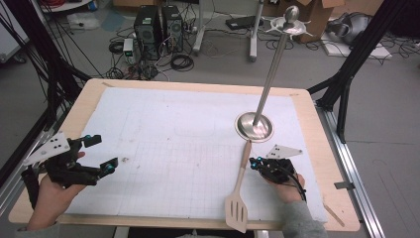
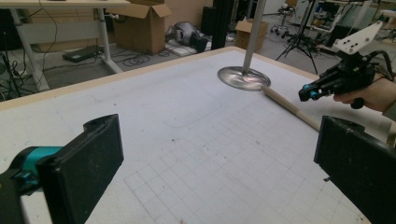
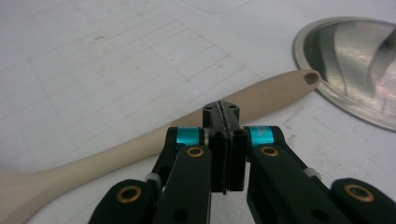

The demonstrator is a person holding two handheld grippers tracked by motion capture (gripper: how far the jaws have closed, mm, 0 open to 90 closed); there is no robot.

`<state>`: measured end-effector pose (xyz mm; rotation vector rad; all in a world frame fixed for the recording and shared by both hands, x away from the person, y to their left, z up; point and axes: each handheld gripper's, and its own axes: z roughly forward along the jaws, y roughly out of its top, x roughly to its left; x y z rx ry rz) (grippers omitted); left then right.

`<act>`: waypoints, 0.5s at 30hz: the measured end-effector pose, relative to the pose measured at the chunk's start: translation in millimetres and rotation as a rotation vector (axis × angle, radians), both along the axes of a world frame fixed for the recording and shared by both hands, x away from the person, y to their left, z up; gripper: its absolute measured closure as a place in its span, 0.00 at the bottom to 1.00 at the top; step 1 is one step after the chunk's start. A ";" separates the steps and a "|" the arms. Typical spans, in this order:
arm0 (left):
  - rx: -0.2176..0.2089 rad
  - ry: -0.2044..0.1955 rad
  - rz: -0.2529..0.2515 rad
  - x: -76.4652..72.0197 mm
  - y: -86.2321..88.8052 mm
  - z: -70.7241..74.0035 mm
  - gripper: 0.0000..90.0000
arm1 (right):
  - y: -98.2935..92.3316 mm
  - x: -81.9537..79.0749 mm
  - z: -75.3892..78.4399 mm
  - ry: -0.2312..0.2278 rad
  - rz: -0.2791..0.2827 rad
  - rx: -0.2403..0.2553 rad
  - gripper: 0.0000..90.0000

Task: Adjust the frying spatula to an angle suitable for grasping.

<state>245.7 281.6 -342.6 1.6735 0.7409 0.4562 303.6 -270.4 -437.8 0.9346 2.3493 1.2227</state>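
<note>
A beige slotted spatula [image 1: 239,191] lies on the white gridded mat [image 1: 163,148], its blade at the near edge and its handle tip [image 3: 308,78] touching the round steel base [image 1: 254,126] of an upright metal stand. My right gripper [image 1: 253,163] hovers just right of the handle, its jaws pressed together with nothing between them [image 3: 223,112]. My left gripper [image 1: 101,153] rests at the table's left side, jaws wide apart and empty, pointed across the mat toward the stand [image 2: 243,77] and the right gripper [image 2: 310,93].
The stand's thin pole [image 1: 272,69] rises tall from its base. The wooden table rim [image 1: 327,148] borders the mat. Beyond the table are computer towers [image 1: 156,27], cables, cardboard boxes and black frame legs [image 1: 346,64].
</note>
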 end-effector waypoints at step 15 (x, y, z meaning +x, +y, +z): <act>0.001 0.003 0.002 0.0 0.5 -1.2 0.02 | -2.9 20.8 -11.5 0.035 -0.011 -0.029 1.00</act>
